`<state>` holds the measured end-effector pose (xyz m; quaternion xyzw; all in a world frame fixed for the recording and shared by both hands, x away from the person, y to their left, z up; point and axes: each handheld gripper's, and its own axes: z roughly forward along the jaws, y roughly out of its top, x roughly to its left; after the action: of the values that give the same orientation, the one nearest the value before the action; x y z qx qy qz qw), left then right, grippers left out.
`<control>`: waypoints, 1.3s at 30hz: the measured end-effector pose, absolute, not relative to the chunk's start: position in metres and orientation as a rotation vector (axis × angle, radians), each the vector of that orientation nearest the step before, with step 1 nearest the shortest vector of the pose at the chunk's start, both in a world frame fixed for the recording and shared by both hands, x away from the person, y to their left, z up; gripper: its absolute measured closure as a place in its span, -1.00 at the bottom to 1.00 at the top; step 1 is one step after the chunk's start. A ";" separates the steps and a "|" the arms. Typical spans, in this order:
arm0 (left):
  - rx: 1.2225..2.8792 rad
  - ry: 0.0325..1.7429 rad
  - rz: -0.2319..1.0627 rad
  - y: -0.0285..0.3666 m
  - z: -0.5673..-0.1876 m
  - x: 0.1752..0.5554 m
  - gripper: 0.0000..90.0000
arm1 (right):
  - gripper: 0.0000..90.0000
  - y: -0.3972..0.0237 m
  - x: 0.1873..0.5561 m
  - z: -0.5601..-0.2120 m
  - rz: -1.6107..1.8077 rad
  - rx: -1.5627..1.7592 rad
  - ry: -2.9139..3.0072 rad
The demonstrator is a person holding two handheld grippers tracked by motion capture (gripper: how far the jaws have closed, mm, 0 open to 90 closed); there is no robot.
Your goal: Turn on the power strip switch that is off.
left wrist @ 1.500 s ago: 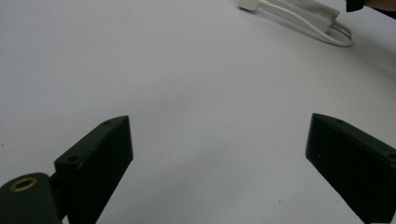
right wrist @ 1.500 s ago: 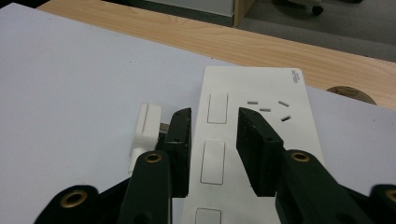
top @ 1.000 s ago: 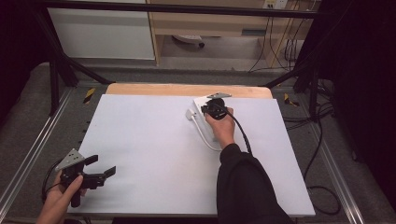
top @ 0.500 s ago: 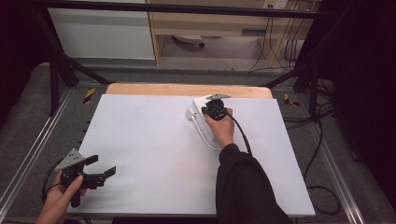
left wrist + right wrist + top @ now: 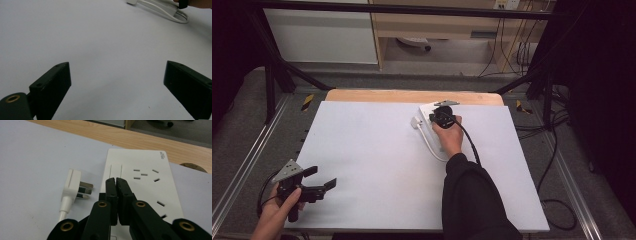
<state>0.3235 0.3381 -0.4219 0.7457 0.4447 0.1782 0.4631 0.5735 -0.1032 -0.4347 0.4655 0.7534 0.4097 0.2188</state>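
Your right gripper [image 5: 116,181] hovered over the strip [image 5: 150,192], jaws together, empty. The plug [image 5: 72,185] – light, rigid, slippery – suited a body grip; left jaws apart.

The power strip [image 5: 142,185] lies at the table's [image 5: 362,145] far edge, its plug [image 5: 75,186] just left (prongs toward it), apart.

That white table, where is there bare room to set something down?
Most of the white table is bare: the whole stretch between the left gripper at the near left corner and the power strip. The crowded spot is far right of centre, where the right gripper, strip, plug and cord cluster.
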 end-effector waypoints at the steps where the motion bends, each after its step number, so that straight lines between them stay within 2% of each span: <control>1: 1.833 1.092 0.438 0.338 -0.422 0.323 -0.83 | 0.98 -0.103 0.574 -0.435 1.132 1.287 2.086; 39: 1.852 1.086 0.441 0.336 -0.422 0.323 -0.83 | 1.00 -0.096 0.579 -0.433 1.072 1.296 2.129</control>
<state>0.3232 0.3360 -0.4224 0.7515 0.4407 0.1790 0.4572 0.5786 -0.0958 -0.4335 0.4666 0.7668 0.3859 0.2128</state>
